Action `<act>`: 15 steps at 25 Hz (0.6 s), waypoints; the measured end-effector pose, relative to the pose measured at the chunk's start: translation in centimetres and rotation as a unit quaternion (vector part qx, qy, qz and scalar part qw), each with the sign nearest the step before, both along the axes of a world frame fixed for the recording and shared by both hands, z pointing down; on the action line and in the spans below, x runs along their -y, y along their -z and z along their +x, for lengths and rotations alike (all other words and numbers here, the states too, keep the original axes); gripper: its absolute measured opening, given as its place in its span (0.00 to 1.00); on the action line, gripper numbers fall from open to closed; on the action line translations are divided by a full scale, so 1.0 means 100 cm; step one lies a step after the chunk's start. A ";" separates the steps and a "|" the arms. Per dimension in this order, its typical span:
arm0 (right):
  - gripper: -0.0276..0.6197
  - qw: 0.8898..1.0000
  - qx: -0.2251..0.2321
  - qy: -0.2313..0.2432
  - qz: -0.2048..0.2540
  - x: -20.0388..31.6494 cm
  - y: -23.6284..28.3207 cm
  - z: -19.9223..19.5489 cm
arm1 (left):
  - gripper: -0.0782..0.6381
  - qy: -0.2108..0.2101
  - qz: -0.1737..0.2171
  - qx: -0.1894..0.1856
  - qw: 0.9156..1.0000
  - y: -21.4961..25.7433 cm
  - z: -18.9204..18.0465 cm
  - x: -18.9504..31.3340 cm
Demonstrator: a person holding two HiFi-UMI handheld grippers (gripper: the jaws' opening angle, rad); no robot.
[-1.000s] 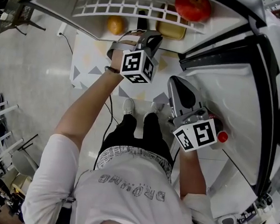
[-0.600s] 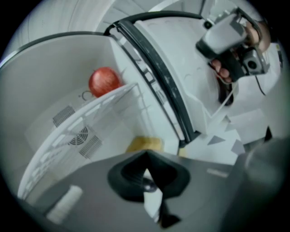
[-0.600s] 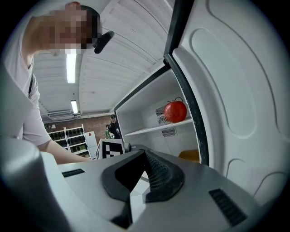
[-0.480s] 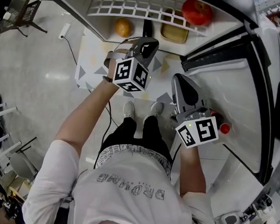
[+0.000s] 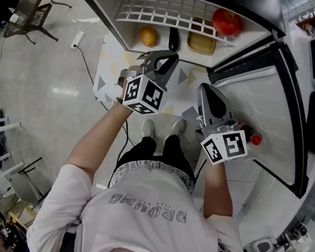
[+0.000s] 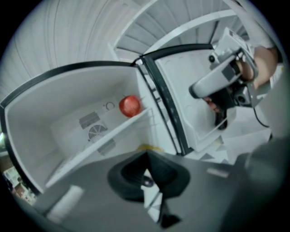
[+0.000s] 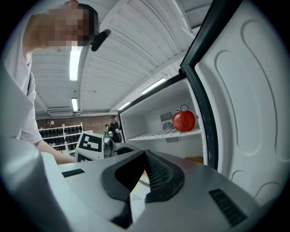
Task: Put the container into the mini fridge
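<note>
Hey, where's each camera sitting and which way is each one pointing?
Head view: on the person's head, looking steeply down at the open mini fridge; shows torso, arms, left claw, right claw.
Left gripper view: on the left claw, looking along its shut jaws into the fridge; shows the right claw and hand.
Right gripper view: on the right claw, looking along its shut jaws into the fridge; shows the shirt and left claw.
Both gripper views share the red fruit on the shelf.
</note>
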State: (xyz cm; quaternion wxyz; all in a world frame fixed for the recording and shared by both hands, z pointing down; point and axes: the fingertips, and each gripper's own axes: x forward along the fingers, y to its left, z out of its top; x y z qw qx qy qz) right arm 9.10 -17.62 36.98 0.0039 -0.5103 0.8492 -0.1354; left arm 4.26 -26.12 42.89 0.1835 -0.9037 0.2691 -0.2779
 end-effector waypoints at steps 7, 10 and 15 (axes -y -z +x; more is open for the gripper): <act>0.04 1.000 -0.009 -0.002 0.010 -0.003 0.012 -0.009 | 0.12 0.010 -0.005 -0.035 0.999 0.023 -0.021 -0.015; 0.04 1.000 -0.015 -0.001 0.013 -0.004 0.017 -0.013 | 0.12 0.017 -0.007 -0.049 0.999 0.030 -0.034 -0.020; 0.04 1.000 -0.022 -0.001 0.021 -0.006 0.026 -0.018 | 0.12 0.034 -0.009 -0.066 0.997 0.043 -0.057 -0.027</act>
